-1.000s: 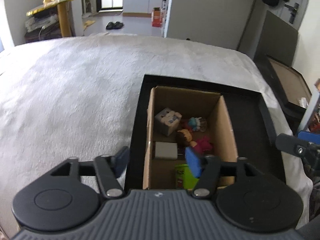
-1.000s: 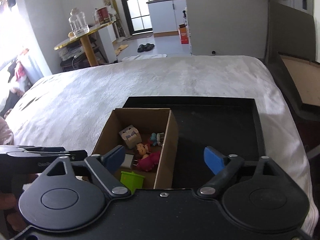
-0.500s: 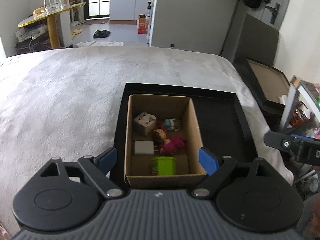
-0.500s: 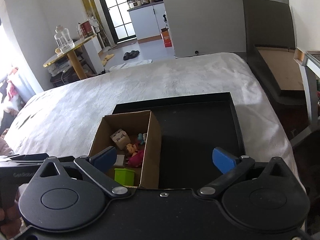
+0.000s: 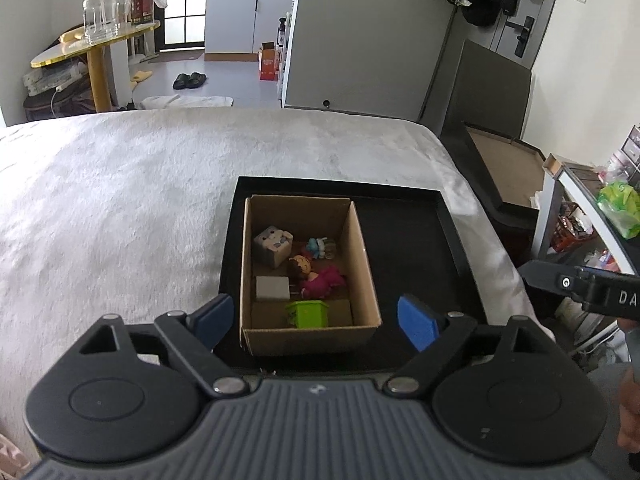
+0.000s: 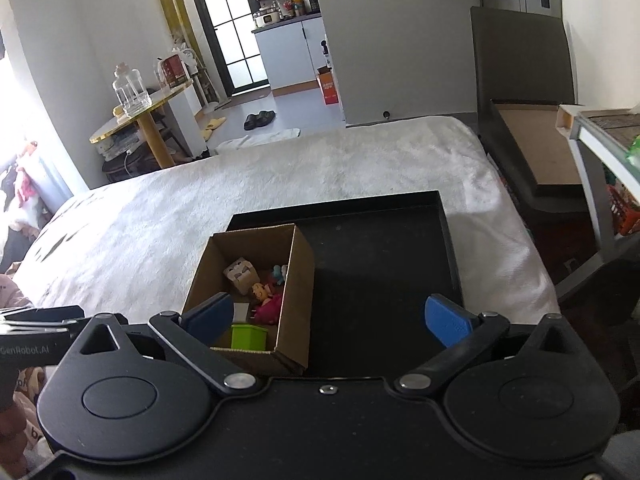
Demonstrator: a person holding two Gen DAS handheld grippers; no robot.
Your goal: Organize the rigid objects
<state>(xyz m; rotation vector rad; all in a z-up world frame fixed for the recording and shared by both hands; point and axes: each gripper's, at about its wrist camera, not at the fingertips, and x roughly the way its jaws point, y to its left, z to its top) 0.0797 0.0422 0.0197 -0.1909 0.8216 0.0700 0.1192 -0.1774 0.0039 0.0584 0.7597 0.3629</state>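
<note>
Both tools, left (image 5: pixel 316 322) and right (image 6: pixel 328 326), gape empty. Box (image 5: pixel 308 340) at tray's (image 5: pixel 460 248) left edge: light, stiff cardboard; grip by side walls.

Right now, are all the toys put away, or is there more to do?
It looks nearly finished. The cardboard box on the black tray holds the green bin, pink doll, white charger and cube toy. Nothing is in hand: the left gripper and right gripper are open-jawed and empty. No loose toys show on the blanket.
</note>
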